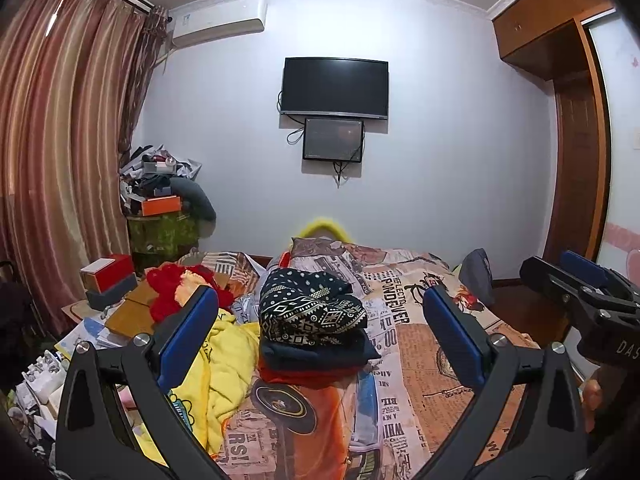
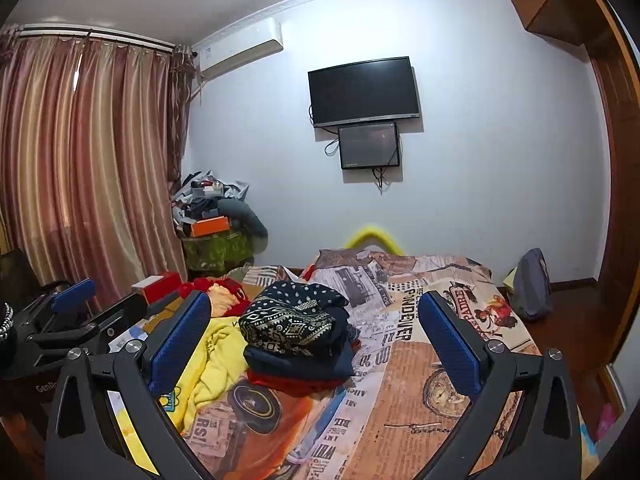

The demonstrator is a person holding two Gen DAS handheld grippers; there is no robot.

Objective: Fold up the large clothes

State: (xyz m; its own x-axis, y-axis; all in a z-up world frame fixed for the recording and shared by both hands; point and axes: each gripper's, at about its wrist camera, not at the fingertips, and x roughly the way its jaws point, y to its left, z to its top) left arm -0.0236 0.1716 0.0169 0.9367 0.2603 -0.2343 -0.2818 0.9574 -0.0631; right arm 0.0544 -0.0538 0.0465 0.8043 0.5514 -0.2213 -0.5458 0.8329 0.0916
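Observation:
A stack of folded clothes [image 1: 312,320] sits mid-bed, topped by a dark garment with a white geometric print [image 2: 290,322], over a navy piece and a red one. A loose yellow garment [image 1: 224,364] lies crumpled to its left [image 2: 208,364]. Red fabric [image 1: 172,284] lies behind it. My left gripper [image 1: 320,328] is open above the bed, nothing between its blue pads. My right gripper [image 2: 314,332] is open too, held empty over the bedspread. The right gripper also shows at the right edge of the left wrist view [image 1: 584,280]; the left gripper shows at left [image 2: 76,308].
The bed [image 2: 420,392] has a newspaper-print cover. Boxes and papers [image 1: 108,280] crowd its left side. A cluttered stand [image 1: 164,208] stands by the curtains [image 1: 60,140]. A TV [image 1: 334,88] hangs on the far wall. A grey bag [image 2: 532,284] and wardrobe [image 1: 576,120] are at right.

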